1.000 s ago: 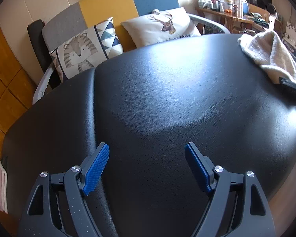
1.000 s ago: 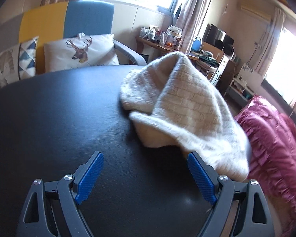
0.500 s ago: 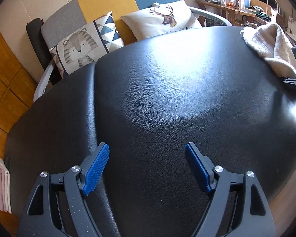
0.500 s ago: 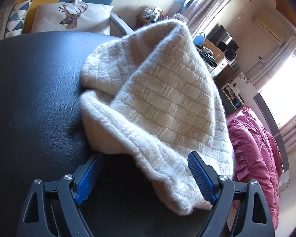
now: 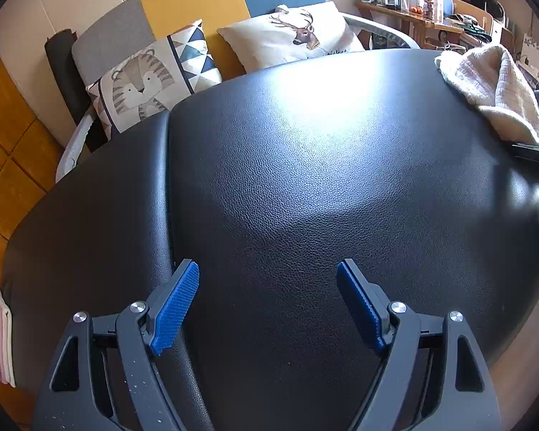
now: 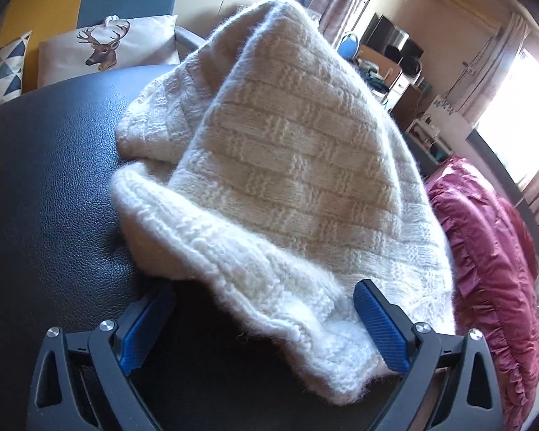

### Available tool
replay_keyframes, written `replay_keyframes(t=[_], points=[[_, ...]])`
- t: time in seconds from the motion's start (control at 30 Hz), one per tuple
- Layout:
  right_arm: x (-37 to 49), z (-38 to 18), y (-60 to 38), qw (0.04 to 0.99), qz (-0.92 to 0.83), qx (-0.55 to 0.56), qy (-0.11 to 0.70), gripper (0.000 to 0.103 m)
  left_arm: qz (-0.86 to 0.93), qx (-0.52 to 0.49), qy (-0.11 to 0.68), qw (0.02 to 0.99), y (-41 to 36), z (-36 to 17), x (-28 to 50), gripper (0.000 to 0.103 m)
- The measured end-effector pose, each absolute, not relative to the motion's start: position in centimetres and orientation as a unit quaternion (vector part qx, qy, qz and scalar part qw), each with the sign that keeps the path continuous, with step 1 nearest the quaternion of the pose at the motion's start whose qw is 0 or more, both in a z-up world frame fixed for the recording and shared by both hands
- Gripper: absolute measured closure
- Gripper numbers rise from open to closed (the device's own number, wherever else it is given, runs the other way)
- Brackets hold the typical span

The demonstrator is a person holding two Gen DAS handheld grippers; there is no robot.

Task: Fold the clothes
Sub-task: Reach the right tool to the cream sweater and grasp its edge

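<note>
Right gripper has closed in on the cream knit sweater; jaws spread, hem between them, so a grab looks imminent. Left gripper is also spread and empty over the black table, unchanged.

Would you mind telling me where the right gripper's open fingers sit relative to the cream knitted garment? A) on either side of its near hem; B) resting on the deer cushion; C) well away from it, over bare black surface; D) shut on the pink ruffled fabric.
A: in the right wrist view the right gripper is open, with the hem of the cream knitted garment lying between its blue fingers, not yet clamped.
</note>
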State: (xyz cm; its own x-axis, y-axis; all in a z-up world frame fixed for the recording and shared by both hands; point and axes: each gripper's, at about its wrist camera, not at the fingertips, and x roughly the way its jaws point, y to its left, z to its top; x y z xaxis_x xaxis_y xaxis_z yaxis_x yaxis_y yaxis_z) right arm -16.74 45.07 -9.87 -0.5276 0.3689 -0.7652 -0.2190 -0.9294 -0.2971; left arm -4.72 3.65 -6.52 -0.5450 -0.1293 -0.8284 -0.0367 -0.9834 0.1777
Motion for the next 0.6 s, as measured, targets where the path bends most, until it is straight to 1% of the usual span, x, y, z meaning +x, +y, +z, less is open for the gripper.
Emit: replay_keyframes(t=[0.17, 0.23, 0.27, 0.3, 0.33, 0.37, 0.4, 0.5, 0.53, 0.6], points=[[-16.6, -9.9, 46.5, 0.141, 0.877, -0.457, -0.048, 0.003, -0.871, 0.484, -0.081, 0.027, 3.7, -7.2, -4.6, 0.021], [-16.4, -9.8, 46.8, 0.127, 0.88, -0.456, -0.038, 0.01, -0.868, 0.488, -0.082, 0.029, 3.6, -7.5, -4.5, 0.021], [-16.3, -9.7, 46.6, 0.123, 0.883, -0.451, -0.041, 0.022, -0.867, 0.49, -0.082, 0.03, 3.6, -7.7, -4.5, 0.021], [-16.2, -9.6, 46.4, 0.118, 0.886, -0.446, -0.045, 0.037, -0.867, 0.491, -0.08, 0.031, 3.5, -7.7, -4.5, 0.021], [-16.0, -9.5, 46.0, 0.117, 0.888, -0.442, -0.052, 0.046, -0.866, 0.492, -0.078, 0.031, 3.4, -7.8, -4.5, 0.021], [-16.0, -9.4, 45.7, 0.118, 0.889, -0.44, -0.057, 0.063, -0.867, 0.492, -0.074, 0.031, 3.3, -7.8, -4.5, 0.021], [-15.9, -9.4, 45.7, 0.121, 0.889, -0.438, -0.057, 0.078, -0.867, 0.492, -0.073, 0.032, 3.3, -7.8, -4.5, 0.021], [-15.6, -9.2, 46.3, 0.126, 0.893, -0.432, -0.028, 0.083, -0.868, 0.49, -0.069, 0.033, 3.2, -7.7, -4.5, 0.021], [-15.4, -8.9, 46.5, 0.127, 0.894, -0.429, -0.006, 0.084, -0.869, 0.49, -0.069, 0.034, 3.1, -7.7, -4.5, 0.021], [-15.1, -8.3, 47.5, 0.121, 0.897, -0.42, 0.058, 0.091, -0.868, 0.491, -0.067, 0.038, 3.0, -7.8, -4.7, 0.021]])
